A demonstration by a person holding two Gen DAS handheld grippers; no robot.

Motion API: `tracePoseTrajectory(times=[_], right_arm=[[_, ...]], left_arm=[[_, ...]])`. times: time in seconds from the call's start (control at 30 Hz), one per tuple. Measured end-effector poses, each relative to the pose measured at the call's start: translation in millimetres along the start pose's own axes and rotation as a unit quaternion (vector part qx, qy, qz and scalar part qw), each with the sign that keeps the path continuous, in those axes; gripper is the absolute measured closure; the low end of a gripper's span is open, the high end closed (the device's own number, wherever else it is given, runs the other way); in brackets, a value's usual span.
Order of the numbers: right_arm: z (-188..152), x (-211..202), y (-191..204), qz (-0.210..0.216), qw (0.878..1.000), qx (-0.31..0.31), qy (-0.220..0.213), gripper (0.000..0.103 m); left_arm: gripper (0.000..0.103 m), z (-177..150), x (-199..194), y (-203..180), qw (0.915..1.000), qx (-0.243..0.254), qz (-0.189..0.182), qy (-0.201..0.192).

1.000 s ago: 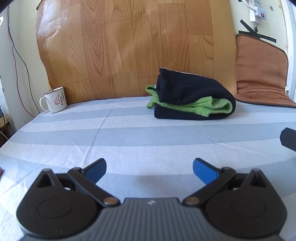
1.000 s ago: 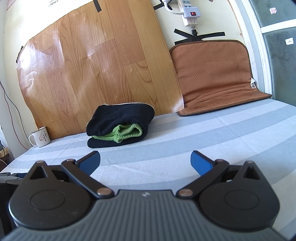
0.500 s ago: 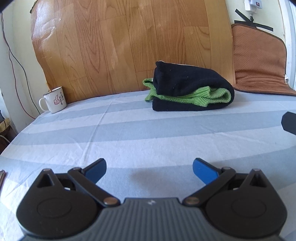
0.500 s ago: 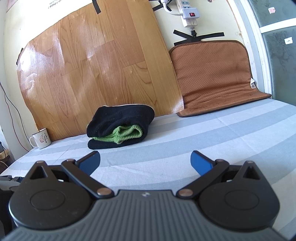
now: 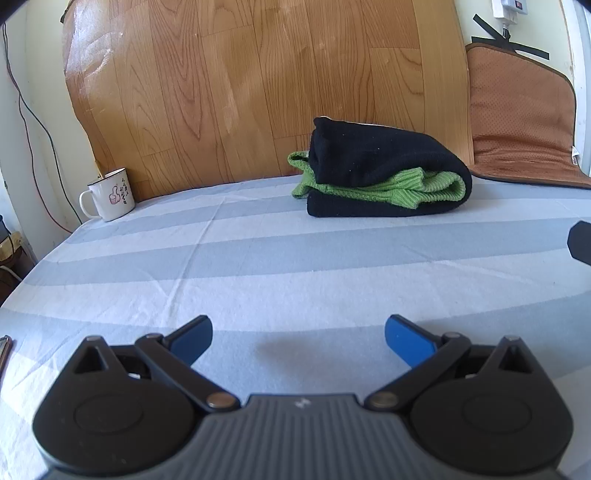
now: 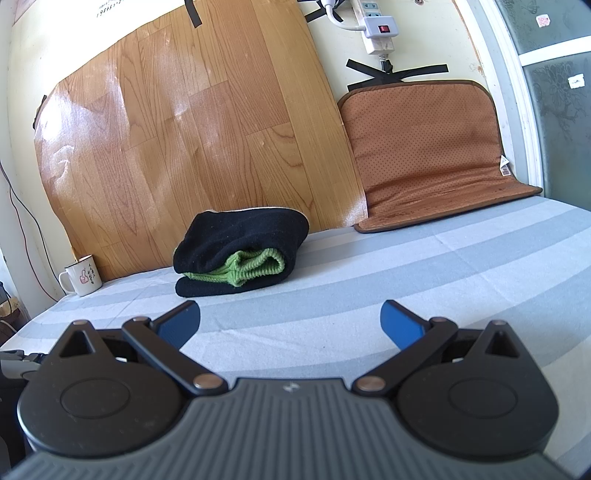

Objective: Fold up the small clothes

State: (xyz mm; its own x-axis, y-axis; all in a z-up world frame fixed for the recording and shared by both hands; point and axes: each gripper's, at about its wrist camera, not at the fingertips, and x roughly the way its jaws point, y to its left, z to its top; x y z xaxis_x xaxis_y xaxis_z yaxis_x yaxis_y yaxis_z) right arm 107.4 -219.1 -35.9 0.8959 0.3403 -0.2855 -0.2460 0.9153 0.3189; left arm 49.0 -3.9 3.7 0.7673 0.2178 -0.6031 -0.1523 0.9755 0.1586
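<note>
we hold the left gripper (image 5: 298, 334) low over the striped sheet (image 5: 258, 266), its blue fingers (image 5: 194, 338) spread wide with nothing between them. the right gripper (image 6: 290, 320) sits the same way, fingers (image 6: 400, 325) wide apart and empty, above the same sheet.

the bundle (image 5: 384, 173) lies ahead of both of us, well apart from either set of fingertips, near the far edge of the sheet and close to the wood-grain panel (image 5: 258, 85) that leans against the wall. it is a black garment folded over on itself, with a green knit piece (image 5: 413, 188) sandwiched inside; the green sticks out at the open side and at the left end in the left view. in the right view the bundle (image 6: 240, 254) shows its rounded fold on the right and the green ribbed edge (image 6: 255, 266) peeking from the front.

a white mug (image 5: 109, 194) with a small red mark stands at the far left of the sheet, beside the panel and well apart from the bundle. a brown pad (image 6: 428, 155) leans on the wall to the right of the panel, its lower edge resting on the sheet. above it a power strip (image 6: 376, 31) hangs on the wall, with black tape crossed beneath it.

at the right edge of the left view a dark tip (image 5: 580, 242) juts in; we cannot tell what it is.
</note>
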Motion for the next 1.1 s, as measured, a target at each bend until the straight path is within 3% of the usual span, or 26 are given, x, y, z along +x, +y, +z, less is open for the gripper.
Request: tracePoseTrajectory(times=[1.1], right_arm=[[0.3,-0.3,0.2,0.000,1.000,0.000,0.001,0.000]], left_arm=[[0.000,0.8,3.8,1.4,0.9998,-0.002,-0.012,0.014]])
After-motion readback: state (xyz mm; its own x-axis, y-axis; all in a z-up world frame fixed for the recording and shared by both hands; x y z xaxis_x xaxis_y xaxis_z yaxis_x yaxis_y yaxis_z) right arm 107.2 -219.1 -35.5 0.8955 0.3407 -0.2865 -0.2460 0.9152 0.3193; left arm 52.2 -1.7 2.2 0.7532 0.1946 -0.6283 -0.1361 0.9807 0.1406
